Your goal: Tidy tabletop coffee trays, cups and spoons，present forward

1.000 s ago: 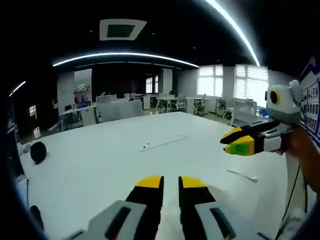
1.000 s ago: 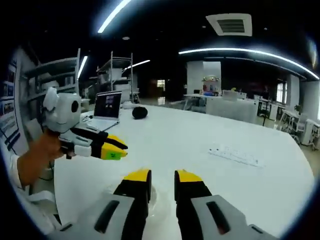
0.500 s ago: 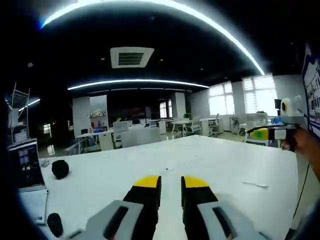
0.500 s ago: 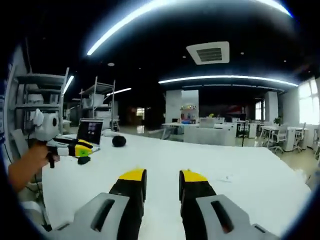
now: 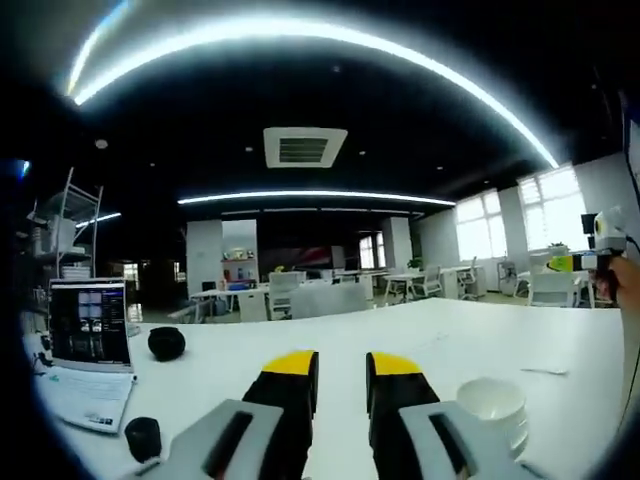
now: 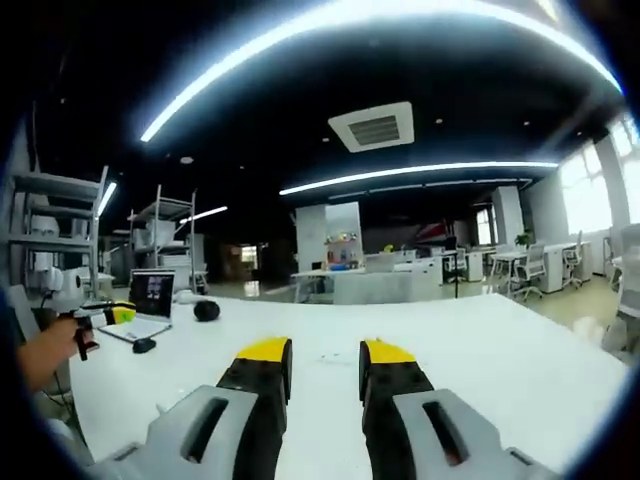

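My left gripper (image 5: 335,362) and right gripper (image 6: 325,350) hang empty, fingers spread. The white cup (image 5: 492,404) near the worktop (image 5: 400,335) edge looks brittle and slick; I'd pinch its rim.

Both views low over table (image 5: 230,370) (facing the room).

White cup (image 5: 490,405) upright on table (image 5: 420,345)

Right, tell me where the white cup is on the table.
In the left gripper view, the white cup sits low on the right of the white table, just beside the left gripper, with a spoon lying beyond it.
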A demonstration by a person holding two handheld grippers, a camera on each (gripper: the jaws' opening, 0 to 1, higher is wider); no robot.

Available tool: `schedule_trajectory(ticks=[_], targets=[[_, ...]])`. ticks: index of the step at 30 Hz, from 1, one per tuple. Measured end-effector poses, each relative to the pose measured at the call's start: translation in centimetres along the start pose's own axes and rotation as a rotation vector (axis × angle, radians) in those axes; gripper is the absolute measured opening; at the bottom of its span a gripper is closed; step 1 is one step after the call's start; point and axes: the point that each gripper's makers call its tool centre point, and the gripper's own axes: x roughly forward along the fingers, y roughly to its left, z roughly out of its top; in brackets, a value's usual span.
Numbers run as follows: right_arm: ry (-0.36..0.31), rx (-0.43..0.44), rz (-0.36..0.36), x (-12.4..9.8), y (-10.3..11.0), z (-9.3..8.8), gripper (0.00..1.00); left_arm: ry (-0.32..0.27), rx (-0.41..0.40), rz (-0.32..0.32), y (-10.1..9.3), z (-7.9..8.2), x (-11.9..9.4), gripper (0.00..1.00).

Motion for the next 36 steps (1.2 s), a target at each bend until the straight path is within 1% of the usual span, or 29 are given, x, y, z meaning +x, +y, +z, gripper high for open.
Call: schedule_trajectory(ticks=[1,2,3,5,6,8,12,15,17,18,20,25,29,33,36], targets=[[0.008,0.001,-0.009,-0.1,-0.4,-0.3,0.29,-0.006,-0.018,-0.008,0.2,-0.1,-0.1,0.21],[0.042,-0.006,-0.024,-0.3,-0.9,-1.1,0.31,-0.026,-0.052,-0.008,0.4,0.0,-0.2,0.23],[0.046,-0.011,-0.035,-0.5,-1.2,-1.4,0.33,-0.046,-0.032,-0.007,0.6,0.1,-0.4,0.25],[0.039,-0.013,-0.043,-0.9,-1.8,-1.8,0.33,-0.055,-0.007,0.008,0.9,-0.1,-0.6,0.26],[0.046,0.004,-0.043,-1.1,-2.0,-2.2,0.33,-0.065,-0.004,0.016,1.1,-0.2,-0.8,0.26],[0.039,0.021,-0.046,-1.6,-2.4,-2.8,0.33,-0.078,-0.009,0.036,1.6,-0.6,-1.3,0.26],[0.037,0.003,-0.072,-2.7,-3.2,-3.9,0.33,-0.085,0.005,0.099,2.6,-1.9,-2.3,0.26],[0.035,-0.005,-0.077,-3.4,-3.6,-4.3,0.33,-0.111,0.018,0.134,3.2,-2.1,-3.0,0.26],[0.074,-0.001,-0.080,-3.7,-3.9,-5.2,0.34,-0.124,0.018,0.135,3.3,-2.4,-3.3,0.26],[0.077,-0.006,-0.085,-3.9,-4.1,-5.5,0.35,-0.129,0.012,0.130,3.3,-2.5,-3.5,0.27],[0.077,-0.015,-0.093,-4.3,-4.3,-5.8,0.35,-0.126,0.011,0.126,3.2,-2.9,-3.6,0.29],[0.086,-0.011,-0.117,-5.1,-5.0,-6.9,0.35,-0.098,0.000,0.124,2.9,-4.0,-4.2,0.29],[0.104,-0.011,-0.134,-5.7,-5.0,-7.9,0.35,-0.087,-0.007,0.130,2.9,-4.5,-4.9,0.30],[0.102,0.002,-0.138,-6.1,-4.9,-8.1,0.35,-0.069,-0.012,0.140,2.9,-5.2,-5.5,0.30],[0.098,-0.010,-0.148,-6.3,-5.0,-8.2,0.35,-0.050,-0.014,0.145,2.7,-5.9,-6.0,0.32]])
